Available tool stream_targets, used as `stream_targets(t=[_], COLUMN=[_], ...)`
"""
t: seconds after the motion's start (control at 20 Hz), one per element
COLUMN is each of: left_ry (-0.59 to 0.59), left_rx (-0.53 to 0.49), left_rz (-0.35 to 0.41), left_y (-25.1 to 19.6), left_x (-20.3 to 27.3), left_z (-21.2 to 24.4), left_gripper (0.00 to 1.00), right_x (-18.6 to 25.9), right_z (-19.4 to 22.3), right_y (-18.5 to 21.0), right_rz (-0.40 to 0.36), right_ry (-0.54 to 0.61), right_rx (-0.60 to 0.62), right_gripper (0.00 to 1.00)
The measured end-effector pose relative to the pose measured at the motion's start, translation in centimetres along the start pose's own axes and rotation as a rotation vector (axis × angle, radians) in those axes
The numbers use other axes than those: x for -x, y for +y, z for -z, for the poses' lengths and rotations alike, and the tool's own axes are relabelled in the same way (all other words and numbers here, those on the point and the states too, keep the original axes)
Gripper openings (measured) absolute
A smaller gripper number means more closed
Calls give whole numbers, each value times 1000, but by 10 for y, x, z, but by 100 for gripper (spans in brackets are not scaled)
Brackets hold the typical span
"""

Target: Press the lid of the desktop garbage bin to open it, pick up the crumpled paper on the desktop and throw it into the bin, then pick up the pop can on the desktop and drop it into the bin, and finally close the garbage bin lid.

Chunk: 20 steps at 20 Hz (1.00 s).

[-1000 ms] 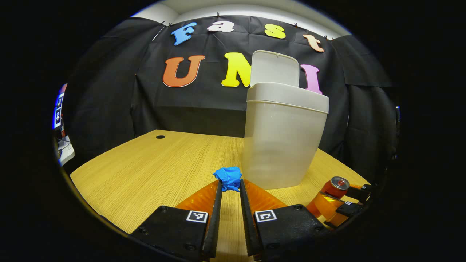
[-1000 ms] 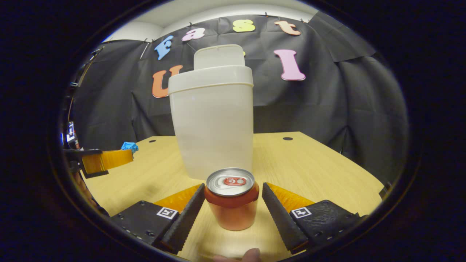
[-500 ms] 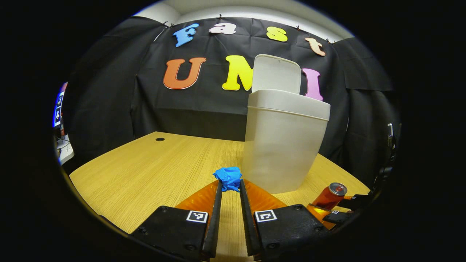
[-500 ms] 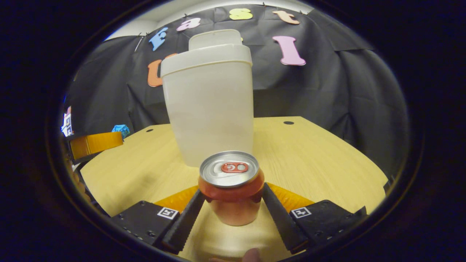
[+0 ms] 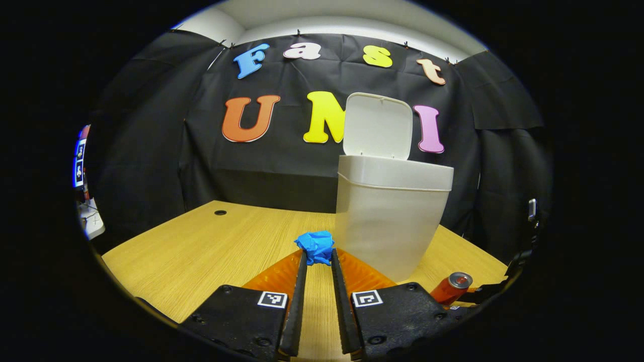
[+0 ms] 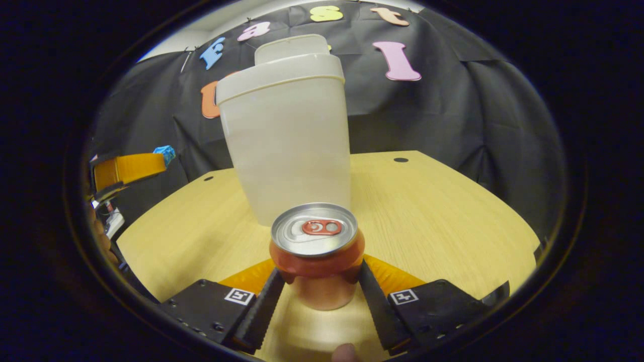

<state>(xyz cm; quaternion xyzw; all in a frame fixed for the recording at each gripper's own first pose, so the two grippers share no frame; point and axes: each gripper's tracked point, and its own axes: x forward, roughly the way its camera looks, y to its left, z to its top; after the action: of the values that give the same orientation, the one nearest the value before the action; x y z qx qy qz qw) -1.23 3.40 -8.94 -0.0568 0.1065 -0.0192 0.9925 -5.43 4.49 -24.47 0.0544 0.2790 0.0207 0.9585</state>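
Bright, even overhead light, sharp focus, soft shadows, and strong fisheye bending toward the edges.

Right tongs (image 6: 316,281) closed from open onto can (image 6: 316,261), left tongs (image 5: 318,261) lifted higher with paper (image 5: 315,246) above desk (image 5: 211,246)

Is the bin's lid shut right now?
No, the lid stands upright behind the open mouth of the bin in the left gripper view.
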Motion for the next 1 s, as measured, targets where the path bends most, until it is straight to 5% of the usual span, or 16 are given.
stream_targets(t=[0.4, 1.0], left_ry=[-146, -157], left_rx=[-37, -76], left_rz=[61, 129], left_y=[-36, -95], left_x=[-27, -98], left_z=[-98, -149], left_gripper=[33, 32], right_x=[20, 37], right_z=[-17, -45], right_y=[-11, -35], right_rz=[-41, -85], right_ry=[-34, -92], right_rx=[-17, -39], right_gripper=[82, 82])
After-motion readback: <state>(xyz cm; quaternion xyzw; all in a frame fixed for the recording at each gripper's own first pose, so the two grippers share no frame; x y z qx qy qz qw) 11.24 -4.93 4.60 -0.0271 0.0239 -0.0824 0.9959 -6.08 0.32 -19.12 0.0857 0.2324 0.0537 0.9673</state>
